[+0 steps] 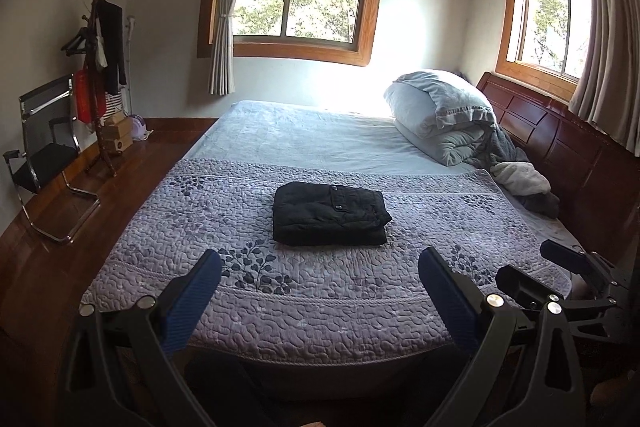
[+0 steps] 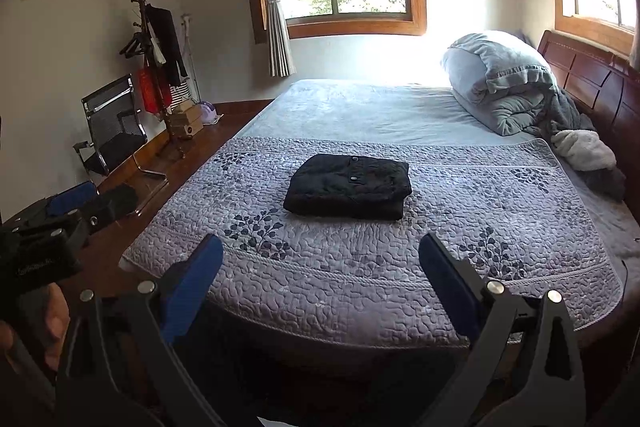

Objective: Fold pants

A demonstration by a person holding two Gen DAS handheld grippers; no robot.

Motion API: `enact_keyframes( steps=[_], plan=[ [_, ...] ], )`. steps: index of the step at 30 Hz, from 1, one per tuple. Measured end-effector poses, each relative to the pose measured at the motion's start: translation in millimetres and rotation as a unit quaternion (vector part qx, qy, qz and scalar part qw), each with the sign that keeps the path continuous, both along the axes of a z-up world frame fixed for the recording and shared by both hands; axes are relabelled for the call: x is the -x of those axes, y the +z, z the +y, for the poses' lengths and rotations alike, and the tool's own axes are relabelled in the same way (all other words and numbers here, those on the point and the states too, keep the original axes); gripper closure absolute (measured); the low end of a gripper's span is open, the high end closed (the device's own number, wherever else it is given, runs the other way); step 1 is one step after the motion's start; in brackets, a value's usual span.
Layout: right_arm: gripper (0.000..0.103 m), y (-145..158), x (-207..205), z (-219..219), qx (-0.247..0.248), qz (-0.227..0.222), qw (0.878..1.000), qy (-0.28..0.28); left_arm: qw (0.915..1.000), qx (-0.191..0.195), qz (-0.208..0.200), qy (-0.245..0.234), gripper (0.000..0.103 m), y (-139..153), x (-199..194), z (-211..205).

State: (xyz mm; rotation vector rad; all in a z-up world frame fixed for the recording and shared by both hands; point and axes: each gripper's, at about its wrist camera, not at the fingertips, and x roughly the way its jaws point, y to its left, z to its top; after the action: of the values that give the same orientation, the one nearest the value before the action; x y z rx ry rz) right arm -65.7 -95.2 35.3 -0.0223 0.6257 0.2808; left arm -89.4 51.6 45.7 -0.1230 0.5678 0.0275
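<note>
The black pants lie folded into a compact rectangle in the middle of the purple quilted bedspread; they also show in the right wrist view. My left gripper is open and empty, held back near the foot edge of the bed, well short of the pants. My right gripper is open and empty too, at a similar distance. The right gripper shows at the right edge of the left wrist view, and the left gripper at the left edge of the right wrist view.
A folded grey duvet and loose clothes lie by the wooden headboard on the right. A black chair and a coat rack stand on the wooden floor to the left. Windows are behind the bed.
</note>
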Motion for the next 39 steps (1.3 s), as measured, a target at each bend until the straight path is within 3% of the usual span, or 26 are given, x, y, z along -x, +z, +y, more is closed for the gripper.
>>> enact_keyframes(
  steps=[39],
  plan=[
    [0.005, -11, -14, 3, 0.005, 0.012, 1.000, 0.003, 0.9994, -0.023, 0.022, 0.012, 0.004, -11, -16, -11]
  ],
)
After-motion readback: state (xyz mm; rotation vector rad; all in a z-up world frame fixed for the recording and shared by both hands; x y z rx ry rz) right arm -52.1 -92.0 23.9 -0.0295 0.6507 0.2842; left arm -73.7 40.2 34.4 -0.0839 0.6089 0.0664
